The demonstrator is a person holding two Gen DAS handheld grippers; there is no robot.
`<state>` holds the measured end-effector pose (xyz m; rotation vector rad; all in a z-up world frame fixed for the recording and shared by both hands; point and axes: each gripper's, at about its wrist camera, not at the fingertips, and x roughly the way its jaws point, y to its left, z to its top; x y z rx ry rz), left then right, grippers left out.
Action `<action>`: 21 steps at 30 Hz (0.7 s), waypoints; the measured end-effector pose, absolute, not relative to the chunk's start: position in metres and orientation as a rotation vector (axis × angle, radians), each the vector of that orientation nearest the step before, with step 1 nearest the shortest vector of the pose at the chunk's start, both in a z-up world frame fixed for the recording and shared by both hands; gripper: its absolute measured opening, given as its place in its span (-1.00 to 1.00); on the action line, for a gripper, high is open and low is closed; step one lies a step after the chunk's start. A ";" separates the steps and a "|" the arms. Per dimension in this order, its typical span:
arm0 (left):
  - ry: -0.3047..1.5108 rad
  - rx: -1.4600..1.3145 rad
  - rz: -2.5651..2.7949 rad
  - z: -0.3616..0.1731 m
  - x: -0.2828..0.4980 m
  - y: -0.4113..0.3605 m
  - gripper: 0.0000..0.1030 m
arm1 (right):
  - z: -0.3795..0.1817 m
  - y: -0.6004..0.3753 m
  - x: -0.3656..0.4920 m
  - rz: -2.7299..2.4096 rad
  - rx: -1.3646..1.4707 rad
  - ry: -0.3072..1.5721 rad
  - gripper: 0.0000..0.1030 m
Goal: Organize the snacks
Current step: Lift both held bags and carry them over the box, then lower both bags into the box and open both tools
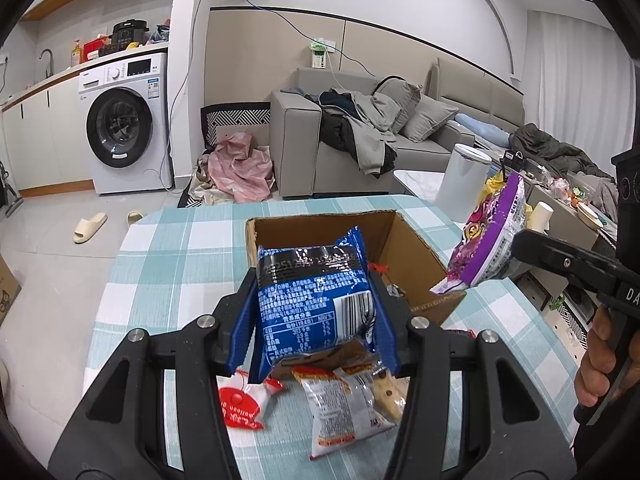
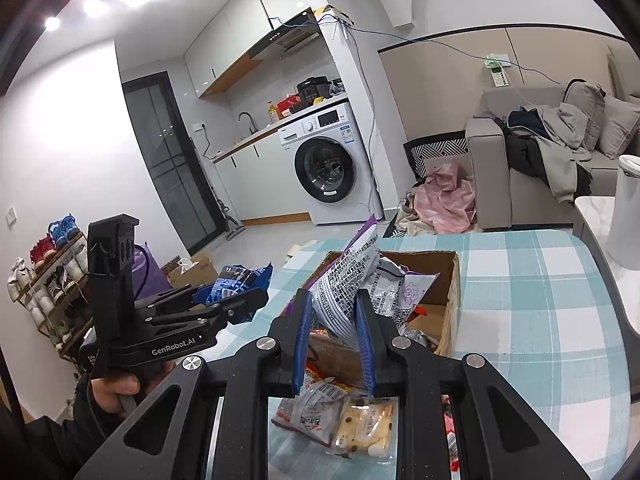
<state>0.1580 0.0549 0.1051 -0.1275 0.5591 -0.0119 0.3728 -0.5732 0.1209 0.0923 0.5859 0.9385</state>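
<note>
Left wrist view shows my left hand-held gripper (image 1: 316, 312) clamping the glossy blue snack packet (image 1: 316, 300) above the open brown cardboard box (image 1: 416, 256), while my right hand-held gripper (image 2: 332, 332) pinches only an edge of the purple-and-white crinkly bag (image 2: 344, 280), so it may slip onto the checked tabletop (image 1: 168, 264).

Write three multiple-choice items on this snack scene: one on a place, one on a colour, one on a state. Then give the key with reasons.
1. Where is the cardboard box?
A. on the checked tablecloth
B. on the sofa
C. on the floor

2. What colour is the packet in the left gripper?
A. green
B. blue
C. orange

3. What is the state of the right gripper?
A. open and empty
B. lying on the table
C. shut on a purple packet

Key: 1 A, the box stands on the teal and white checked tablecloth. 2 B, blue wrapping shows between the fingers. 3 C, both fingers press the packet's lower edge.
</note>
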 end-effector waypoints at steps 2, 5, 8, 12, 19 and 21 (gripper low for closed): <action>0.548 -0.134 -0.018 0.107 0.161 0.056 -0.07 | 0.120 -0.569 0.377 0.939 0.096 0.592 -0.58; 0.545 -0.132 -0.019 0.107 0.170 0.056 -0.07 | 0.117 -0.564 0.384 0.940 0.095 0.605 -0.58; 0.545 -0.123 -0.018 0.103 0.181 0.055 -0.07 | 0.111 -0.560 0.390 0.939 0.088 0.619 -0.58; 0.565 -0.112 -0.023 0.093 0.199 0.052 -0.07 | 0.104 -0.554 0.396 0.930 0.082 0.634 -0.58; 0.589 -0.105 -0.017 0.072 0.225 0.049 -0.07 | 0.094 -0.546 0.413 0.918 0.090 0.670 -0.58; 0.599 -0.107 -0.018 0.065 0.230 0.050 -0.07 | 0.090 -0.545 0.418 0.908 0.094 0.684 -0.58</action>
